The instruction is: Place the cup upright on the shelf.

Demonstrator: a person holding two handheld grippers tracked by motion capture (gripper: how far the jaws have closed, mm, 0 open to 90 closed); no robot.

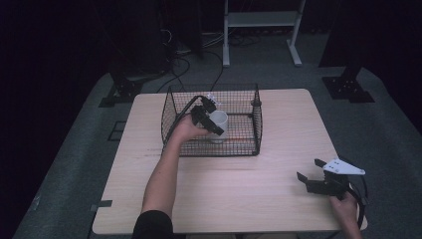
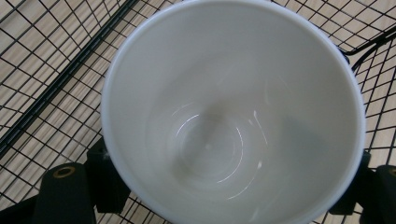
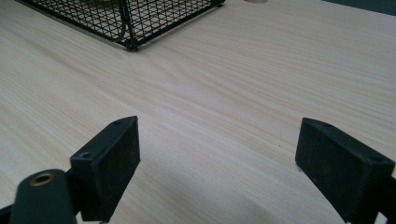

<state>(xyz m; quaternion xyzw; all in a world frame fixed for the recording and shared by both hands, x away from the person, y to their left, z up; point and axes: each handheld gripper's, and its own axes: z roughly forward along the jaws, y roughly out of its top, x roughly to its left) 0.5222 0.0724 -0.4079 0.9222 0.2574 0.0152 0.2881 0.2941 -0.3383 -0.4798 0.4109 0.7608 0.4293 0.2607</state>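
Our left gripper sits at centre frame, jaws clamped on a white cup; our right gripper rests lower right, jaws wide apart.

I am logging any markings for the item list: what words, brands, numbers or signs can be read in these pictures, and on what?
None can be read.
White mug: plain inside, no print visible.
Wire basket, table, left gripper, right gripper: no legible label.
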